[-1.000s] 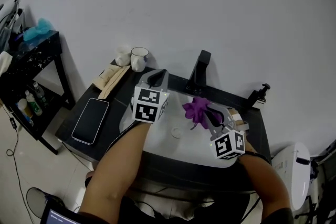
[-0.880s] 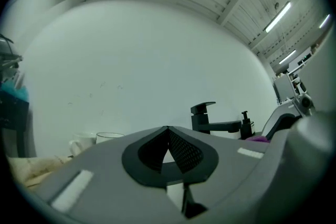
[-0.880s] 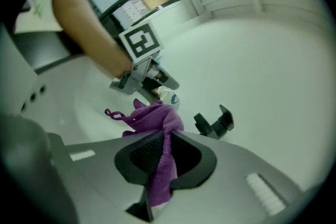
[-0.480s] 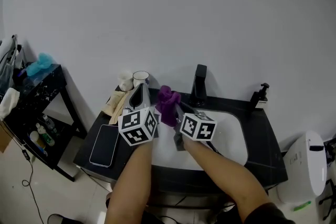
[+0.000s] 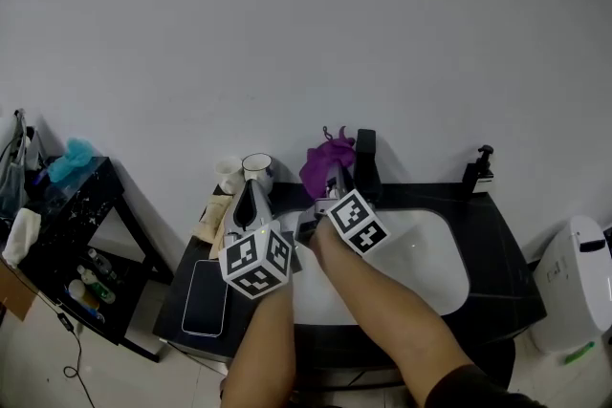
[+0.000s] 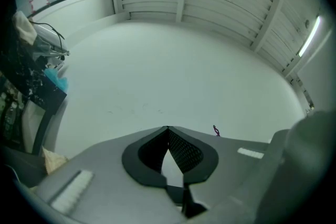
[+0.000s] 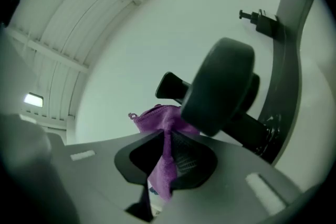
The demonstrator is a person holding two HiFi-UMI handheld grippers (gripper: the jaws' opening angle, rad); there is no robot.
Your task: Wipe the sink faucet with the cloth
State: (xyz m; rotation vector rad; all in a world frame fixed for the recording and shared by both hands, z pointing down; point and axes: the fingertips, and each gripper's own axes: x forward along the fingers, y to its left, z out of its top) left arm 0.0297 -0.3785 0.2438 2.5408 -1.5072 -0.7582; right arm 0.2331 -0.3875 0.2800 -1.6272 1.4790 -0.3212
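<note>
A black faucet stands at the back rim of the white sink. My right gripper is shut on a purple cloth, held up against the faucet's left side. In the right gripper view the cloth hangs between the jaws, pressed against the faucet just ahead. My left gripper is shut with nothing in it, pointing at the wall left of the faucet; its own view shows the jaw tips meeting.
A black soap pump stands at the counter's back right. Two cups sit at back left, a phone lies on the counter's left end. A dark shelf with bottles stands further left.
The right gripper carried the purple cloth from over the basin up and back to the faucet. The left gripper shifted a little; the head view tilted up.
</note>
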